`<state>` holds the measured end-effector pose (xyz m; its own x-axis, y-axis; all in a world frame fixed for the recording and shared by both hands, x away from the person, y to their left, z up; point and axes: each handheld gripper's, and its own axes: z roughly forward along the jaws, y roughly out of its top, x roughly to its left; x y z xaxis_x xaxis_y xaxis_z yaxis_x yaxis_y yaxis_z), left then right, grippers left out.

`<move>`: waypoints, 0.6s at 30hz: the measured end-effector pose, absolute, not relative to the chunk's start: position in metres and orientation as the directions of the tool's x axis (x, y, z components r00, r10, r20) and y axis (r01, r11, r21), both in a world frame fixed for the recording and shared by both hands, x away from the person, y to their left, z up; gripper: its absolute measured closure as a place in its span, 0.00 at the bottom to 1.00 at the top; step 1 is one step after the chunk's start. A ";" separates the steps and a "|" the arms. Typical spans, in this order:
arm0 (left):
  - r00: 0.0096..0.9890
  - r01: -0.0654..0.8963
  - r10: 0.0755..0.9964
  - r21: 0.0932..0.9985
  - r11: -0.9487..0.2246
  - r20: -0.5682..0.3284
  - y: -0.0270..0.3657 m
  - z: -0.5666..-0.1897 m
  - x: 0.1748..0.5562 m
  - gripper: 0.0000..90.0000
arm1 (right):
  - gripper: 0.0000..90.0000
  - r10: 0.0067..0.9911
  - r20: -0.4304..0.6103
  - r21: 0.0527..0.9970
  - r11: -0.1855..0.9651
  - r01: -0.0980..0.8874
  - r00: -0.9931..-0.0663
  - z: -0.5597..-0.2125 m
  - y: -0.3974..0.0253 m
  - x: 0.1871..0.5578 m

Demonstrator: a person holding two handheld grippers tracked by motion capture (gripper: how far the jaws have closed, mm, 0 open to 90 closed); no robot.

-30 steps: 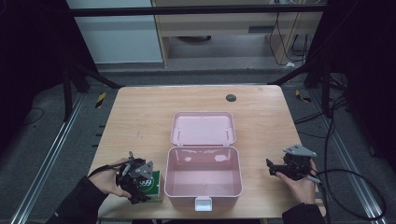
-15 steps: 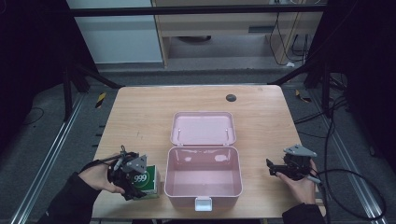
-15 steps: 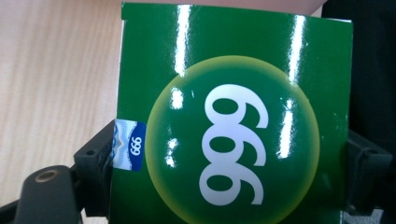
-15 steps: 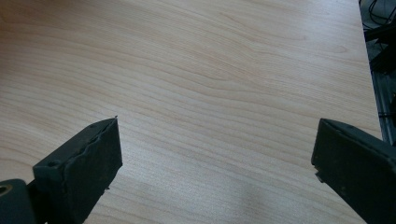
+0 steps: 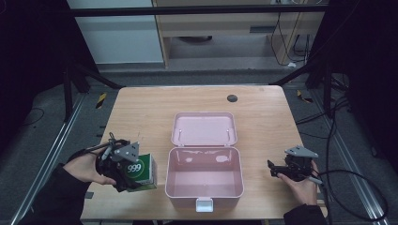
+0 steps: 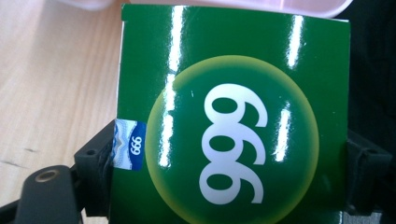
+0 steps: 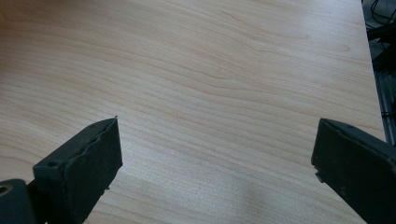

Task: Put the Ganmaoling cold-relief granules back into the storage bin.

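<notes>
Grip looks firm: my left gripper point(image 5: 123, 165) clamps the green box point(image 5: 141, 172) near the desk's point(image 5: 141, 108) front left corner, beside the open pink case point(image 5: 204, 176). I'd lift it over the rim, level. Right gripper point(image 5: 287, 169) rests, jaws spread, empty.

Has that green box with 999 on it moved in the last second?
Yes. The green cardboard box, clamped in the left hand-held gripper, has shifted leftward, away from the open pink plastic case, leaving a small gap between them.
</notes>
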<state>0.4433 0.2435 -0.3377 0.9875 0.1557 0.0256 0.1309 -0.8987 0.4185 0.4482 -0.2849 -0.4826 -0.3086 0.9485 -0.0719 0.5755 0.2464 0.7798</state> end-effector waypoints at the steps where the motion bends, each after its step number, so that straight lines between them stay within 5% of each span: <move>1: 0.988 0.128 0.154 0.419 -0.899 0.028 0.243 -0.334 0.443 0.15 | 0.02 0.948 -0.072 0.780 0.246 0.576 -0.309 -0.483 -0.285 0.448; 18: 0.991 0.098 0.125 0.427 -0.899 0.037 0.224 -0.292 0.442 0.15 | 0.02 0.946 -0.072 0.779 0.251 0.575 -0.315 -0.483 -0.285 0.448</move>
